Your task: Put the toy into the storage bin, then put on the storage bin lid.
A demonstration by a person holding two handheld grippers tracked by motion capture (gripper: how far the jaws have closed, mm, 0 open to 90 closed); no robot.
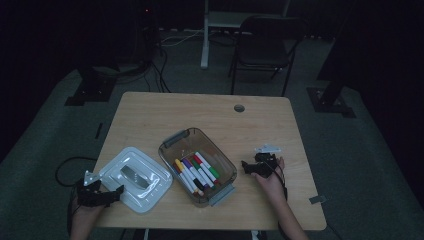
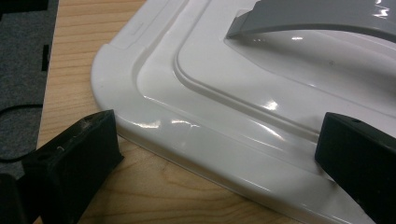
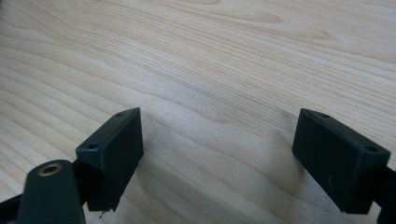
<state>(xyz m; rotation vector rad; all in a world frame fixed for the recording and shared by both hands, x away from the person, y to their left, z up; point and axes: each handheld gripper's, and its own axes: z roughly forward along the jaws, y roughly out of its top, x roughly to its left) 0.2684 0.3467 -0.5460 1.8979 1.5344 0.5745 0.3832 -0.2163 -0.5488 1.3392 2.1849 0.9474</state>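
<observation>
A white lid (image 1: pixel 135 177) with a grey handle (image 1: pixel 134 175) lies flat on the wooden table (image 1: pixel 200 110) at the front left. My left gripper (image 1: pixel 118 189) is at its near-left corner. In the left gripper view the lid (image 2: pixel 233 84) spans the picture and my left gripper (image 2: pixel 215 135) is open, one jaw down beside the rim on the wood, the other over the lid's top. A clear container (image 1: pixel 167 150) holding several coloured markers (image 1: pixel 196 172) sits mid-table. To its right my right gripper (image 1: pixel 246 166) points left; in its own view my right gripper (image 3: pixel 217 135) stands open over bare wood.
A round cable hole (image 1: pixel 239 107) is near the table's far edge. A dark folding chair (image 1: pixel 262 47) and a white table leg (image 1: pixel 204 35) stand beyond the table. Black stand bases (image 1: pixel 92 87) and cables lie on the grey carpet.
</observation>
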